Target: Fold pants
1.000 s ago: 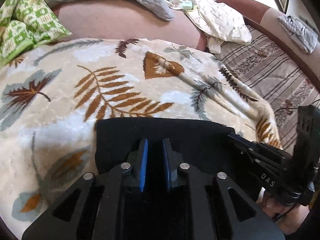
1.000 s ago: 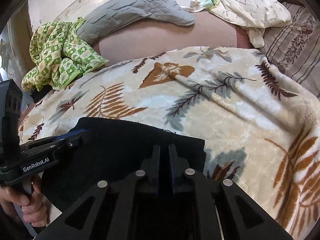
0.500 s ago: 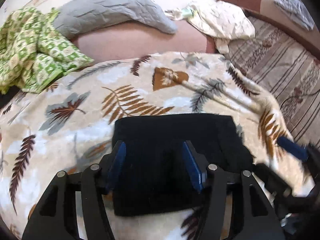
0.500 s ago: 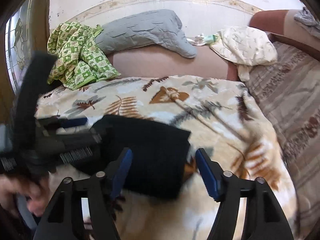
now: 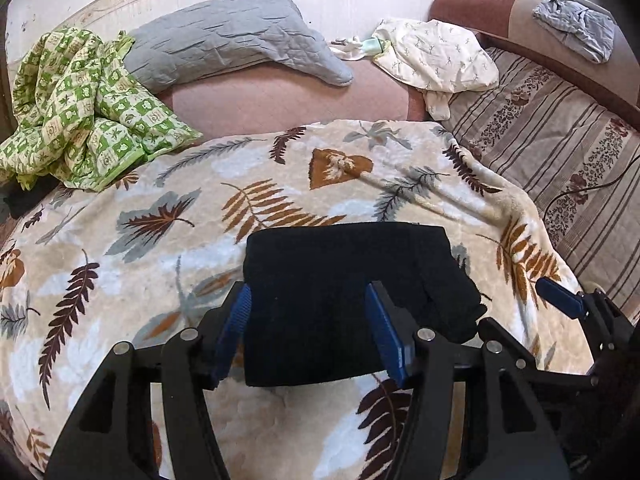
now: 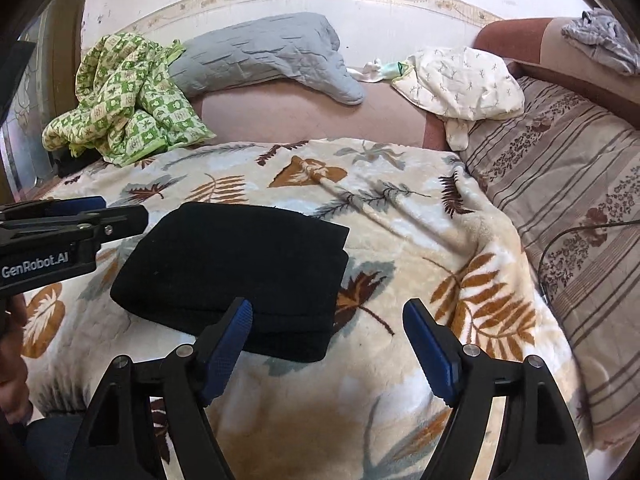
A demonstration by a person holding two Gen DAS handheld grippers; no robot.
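Observation:
The black pants [image 5: 344, 276] lie folded into a compact rectangle on the leaf-patterned blanket [image 5: 160, 216]. They also show in the right wrist view [image 6: 236, 264]. My left gripper [image 5: 308, 320] is open and empty, held above the near edge of the pants. My right gripper [image 6: 328, 328] is open and empty, above the blanket just right of the pants. The left gripper shows at the left edge of the right wrist view [image 6: 72, 216]. The right gripper shows at the right edge of the left wrist view [image 5: 560, 300].
A green checked cloth [image 5: 80, 104], a grey quilted pillow [image 5: 236, 36] and a cream cloth [image 5: 436, 56] lie along the back. A striped sofa cushion [image 5: 560, 152] with a black cable [image 6: 560, 240] is on the right. A grey garment [image 5: 576, 28] lies on the armrest.
Both grippers have opened, let go of the pants and pulled back and up. The folded pants now rest on the blanket.

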